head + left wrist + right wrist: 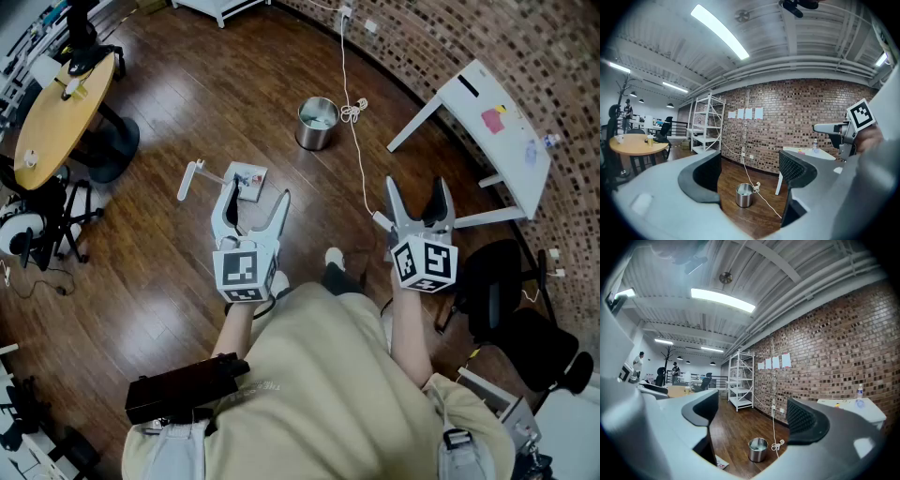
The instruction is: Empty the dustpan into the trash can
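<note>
A round metal trash can stands on the dark wood floor ahead of me; it also shows in the left gripper view and the right gripper view. A white dustpan with a long handle lies on the floor, partly behind my left gripper's jaws; only its corner shows in the right gripper view. Both grippers are held level at waist height, side by side. My left gripper is open and empty. My right gripper is open and empty too.
A white cable runs across the floor just right of the can. A white table stands by the brick wall at right, a black chair below it. A round wooden table is far left. A white shelf stands by the wall.
</note>
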The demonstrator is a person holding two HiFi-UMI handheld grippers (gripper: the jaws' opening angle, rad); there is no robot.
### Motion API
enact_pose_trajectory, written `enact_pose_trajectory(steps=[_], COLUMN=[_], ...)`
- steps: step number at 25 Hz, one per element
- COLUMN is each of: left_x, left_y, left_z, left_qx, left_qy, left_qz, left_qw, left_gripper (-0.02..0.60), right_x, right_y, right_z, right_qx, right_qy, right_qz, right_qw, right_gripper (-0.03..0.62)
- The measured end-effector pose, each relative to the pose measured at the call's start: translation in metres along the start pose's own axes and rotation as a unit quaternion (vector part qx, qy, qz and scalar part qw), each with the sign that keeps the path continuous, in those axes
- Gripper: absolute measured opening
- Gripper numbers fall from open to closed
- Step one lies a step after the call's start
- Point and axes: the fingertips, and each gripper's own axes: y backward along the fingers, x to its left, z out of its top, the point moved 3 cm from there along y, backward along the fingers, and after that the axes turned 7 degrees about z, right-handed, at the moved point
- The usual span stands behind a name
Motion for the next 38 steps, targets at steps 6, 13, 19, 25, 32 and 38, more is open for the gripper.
enact_pose_trajectory(steps=[6, 13, 19, 25, 32, 38], left_x=[-0.030, -0.079, -0.108, -0.099, -0.069, -0.033], left_y=[-0.040, -0.104, -0.146, -0.159, -0.200, -0.272], left_z=[0.001, 0.010, 0.017, 0.019, 0.008, 0.023], left_qx=[0.009, 0.009, 0.017, 0.032, 0.050, 0.033], left_qy=[-0.014, -0.027, -0.040, -0.049, -0.040, -0.035], left_qz=[0.004, 0.039, 0.084, 0.108, 0.100, 0.076], left_qw=[0.9999, 0.9988, 0.9955, 0.9925, 0.9929, 0.9960], left_gripper=[0.360, 0.359, 0.359, 0.356, 0.350, 0.348], right_x=[-0.013, -0.066, -0.113, -0.107, -0.093, -0.106], right_y=[-0.032, -0.082, -0.119, -0.149, -0.195, -0.260], right_z=[-0.011, -0.015, -0.014, -0.028, -0.042, -0.048], right_qx=[0.000, -0.003, -0.017, 0.007, 0.031, 0.035], right_qy=[-0.019, -0.034, -0.024, -0.060, -0.074, -0.078], right_qz=[0.053, 0.125, 0.162, 0.204, 0.215, 0.183], right_qw=[0.998, 0.992, 0.986, 0.977, 0.973, 0.979], right_gripper=[0.437, 0.423, 0.402, 0.394, 0.373, 0.354])
